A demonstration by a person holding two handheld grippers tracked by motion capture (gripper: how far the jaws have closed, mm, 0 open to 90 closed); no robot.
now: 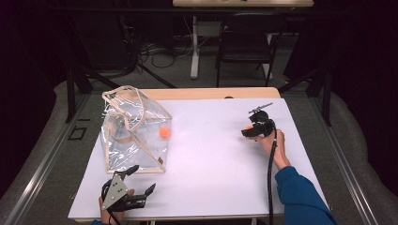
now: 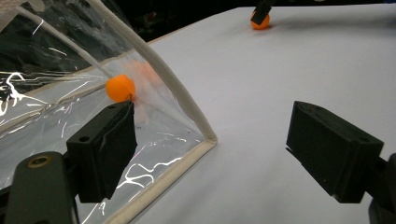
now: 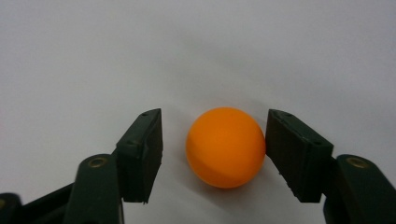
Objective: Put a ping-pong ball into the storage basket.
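Right gripper bracketing an orange ball on the tabletop; clear bag waits at left.

We see the right gripper (image 3: 214,154) low over the white tabletop (image 1: 211,159) at the right, its jaws part-closed around an orange ball (image 3: 226,147). One pad touches the ball's side, the other stands off with a visible gap, so we judge the ball bracketed, not yet clamped, and resting on the surface. The straddle centres the smooth, glossy sphere so it cannot roll away. At far left stands a clear plastic bag (image 1: 133,133), crinkly film with cream piping and loop handles, mouth up, a second orange ball (image 1: 164,132) inside; we take it for the destination. The left gripper (image 1: 136,180) rests at the near left by the bag's near corner, jaws wide and empty, apparently placed to steady the flimsy bag.
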